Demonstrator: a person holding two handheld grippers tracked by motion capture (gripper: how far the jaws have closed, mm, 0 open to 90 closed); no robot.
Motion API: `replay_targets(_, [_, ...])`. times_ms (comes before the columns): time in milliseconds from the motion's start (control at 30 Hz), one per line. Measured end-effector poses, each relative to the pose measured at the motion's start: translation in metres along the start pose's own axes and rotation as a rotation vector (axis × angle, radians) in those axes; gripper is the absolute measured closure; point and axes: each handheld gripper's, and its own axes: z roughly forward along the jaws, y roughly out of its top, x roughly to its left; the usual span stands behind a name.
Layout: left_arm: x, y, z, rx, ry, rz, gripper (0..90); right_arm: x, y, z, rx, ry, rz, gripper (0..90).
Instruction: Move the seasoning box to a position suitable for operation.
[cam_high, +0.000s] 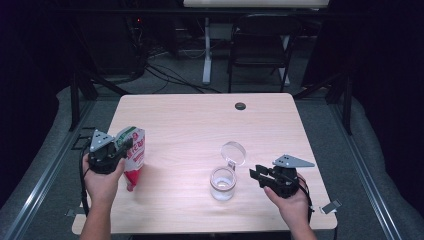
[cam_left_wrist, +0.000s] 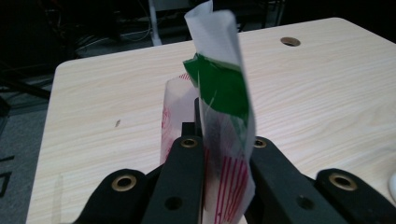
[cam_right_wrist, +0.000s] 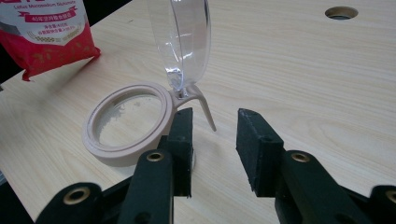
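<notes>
The left gripper (cam_high: 121, 148) is clamped on the upper part of a red, white and green pouch (cam_high: 134, 155), which hangs tilted from its jaws with its lower red corner at the table (cam_high: 190, 120). In the left gripper view the pouch (cam_left_wrist: 224, 107) stands pinched between the 2 black jaws, its folded top rising above them. The right gripper (cam_high: 256, 174) has its jaws apart with nothing between them, just beside a clear jar (cam_high: 222, 183) that sits ahead of its tips. The jar's hinged lid (cam_right_wrist: 184, 37) stands open, upright above the beige rim (cam_right_wrist: 126, 123), close to 1 jaw.
</notes>
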Motion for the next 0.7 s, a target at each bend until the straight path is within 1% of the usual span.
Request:
replay_targets(100, [-0.007,0.005,0.002,-0.009,-0.067,-0.014,90.0,0.000,-0.001,-0.002,-0.002,-0.005,0.002,66.5])
replay_targets(133, [-0.010,0.006,0.003,-0.011,-0.084,-0.008,90.0,0.000,-0.002,-0.003,0.000,-0.012,0.003,66.5])
replay_targets(167, [-0.014,0.008,0.003,-0.010,-0.097,0.001,90.0,-0.001,-0.002,-0.004,0.003,-0.012,-0.001,66.5])
replay_targets(233, [-0.022,0.011,0.006,-0.007,-0.131,0.020,90.0,-0.001,-0.003,-0.006,0.000,-0.020,0.006,66.5])
replay_targets(367, [-0.041,0.015,0.013,0.002,-0.187,0.063,90.0,-0.003,-0.005,-0.011,-0.003,-0.024,0.008,66.5])
replay_targets(433, [-0.051,0.016,0.017,0.009,-0.219,0.082,90.0,-0.004,-0.006,-0.012,-0.008,-0.025,0.016,66.5])
replay_targets(467, [-0.055,0.016,0.019,0.009,-0.227,0.093,90.0,-0.004,-0.006,-0.013,-0.006,-0.030,0.014,66.4])
replay_targets(600, [-0.073,0.017,0.023,0.010,-0.283,0.122,90.0,-0.004,-0.007,-0.016,-0.011,-0.034,0.007,65.8])
replay_targets(633, [-0.077,0.017,0.024,0.015,-0.297,0.134,90.0,-0.004,-0.007,-0.016,-0.010,-0.038,0.005,65.8])
replay_targets(700, [-0.084,0.017,0.026,0.018,-0.317,0.151,90.0,-0.004,-0.007,-0.017,-0.010,-0.039,0.003,65.6])
